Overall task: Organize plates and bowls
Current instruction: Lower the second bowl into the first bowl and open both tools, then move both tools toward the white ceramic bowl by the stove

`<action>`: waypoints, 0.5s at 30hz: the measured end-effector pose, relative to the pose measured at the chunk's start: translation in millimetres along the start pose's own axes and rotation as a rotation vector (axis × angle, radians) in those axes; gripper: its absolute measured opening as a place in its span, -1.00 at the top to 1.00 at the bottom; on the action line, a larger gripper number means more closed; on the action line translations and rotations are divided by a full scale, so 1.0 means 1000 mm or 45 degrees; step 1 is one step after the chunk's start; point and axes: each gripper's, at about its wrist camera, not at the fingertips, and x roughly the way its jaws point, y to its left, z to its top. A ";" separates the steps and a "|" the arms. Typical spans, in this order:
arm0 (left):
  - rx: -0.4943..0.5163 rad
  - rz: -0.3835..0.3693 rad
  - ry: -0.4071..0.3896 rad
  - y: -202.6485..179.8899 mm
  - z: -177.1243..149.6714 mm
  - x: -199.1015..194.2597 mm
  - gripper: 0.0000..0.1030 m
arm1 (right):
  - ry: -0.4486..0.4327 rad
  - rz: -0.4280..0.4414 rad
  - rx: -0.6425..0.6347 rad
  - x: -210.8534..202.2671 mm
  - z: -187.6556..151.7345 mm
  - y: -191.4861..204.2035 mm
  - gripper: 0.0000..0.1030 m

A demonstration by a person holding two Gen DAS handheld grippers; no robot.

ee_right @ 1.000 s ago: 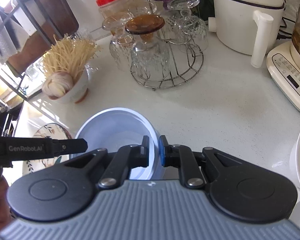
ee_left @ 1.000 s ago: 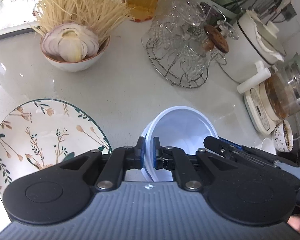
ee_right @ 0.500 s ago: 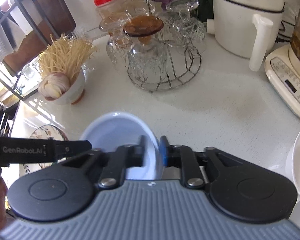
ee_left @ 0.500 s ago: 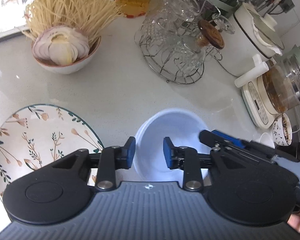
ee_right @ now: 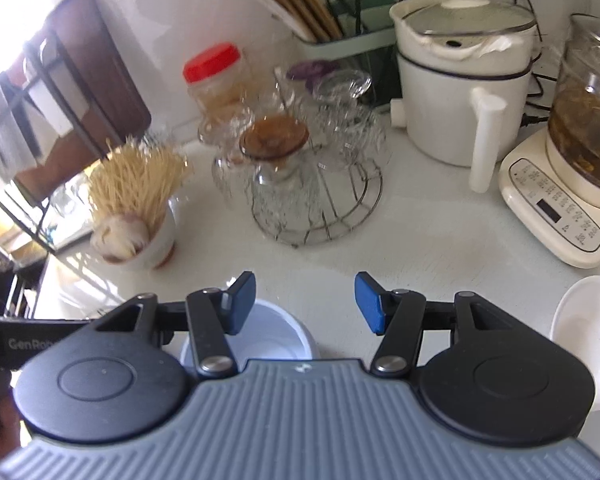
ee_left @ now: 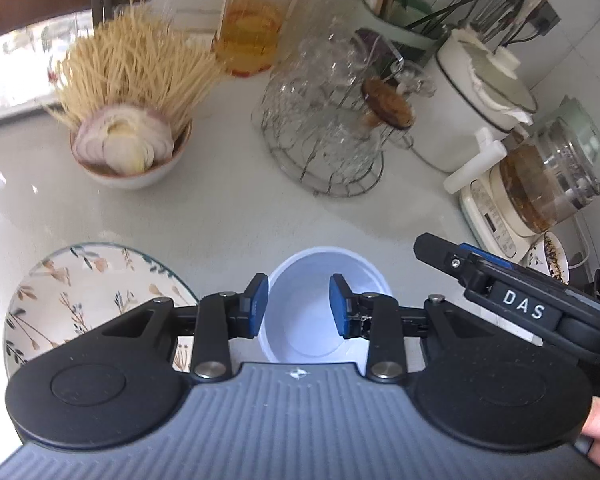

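A white bowl (ee_left: 320, 268) stands upright on the pale counter, just right of a floral plate (ee_left: 80, 292). My left gripper (ee_left: 299, 306) hovers above the bowl, open, its blue pads apart and touching nothing. One finger of the right gripper (ee_left: 440, 252) reaches in from the right. In the right wrist view my right gripper (ee_right: 306, 300) is open and its jaws are opening. Only bare counter lies between them, and the bowl (ee_right: 268, 332) sits low under the left pad. The left gripper's bar (ee_right: 20, 340) crosses the left edge.
Behind stand a bowl of noodles and sliced onion (ee_left: 128, 152), a wire rack of glasses (ee_left: 324, 140), a red-lidded jar (ee_left: 256, 20), a white pot (ee_left: 480, 92) and a glass kettle (ee_left: 540, 184). A small white dish (ee_right: 580, 320) sits at the right.
Both grippers were shut on the white bowl's rim. They have let go, spread their jaws and risen, leaving the bowl standing on the counter.
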 end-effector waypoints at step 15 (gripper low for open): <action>0.184 -0.080 -0.152 -0.036 0.009 -0.046 0.25 | -0.149 -0.011 0.068 -0.054 -0.002 -0.003 -0.12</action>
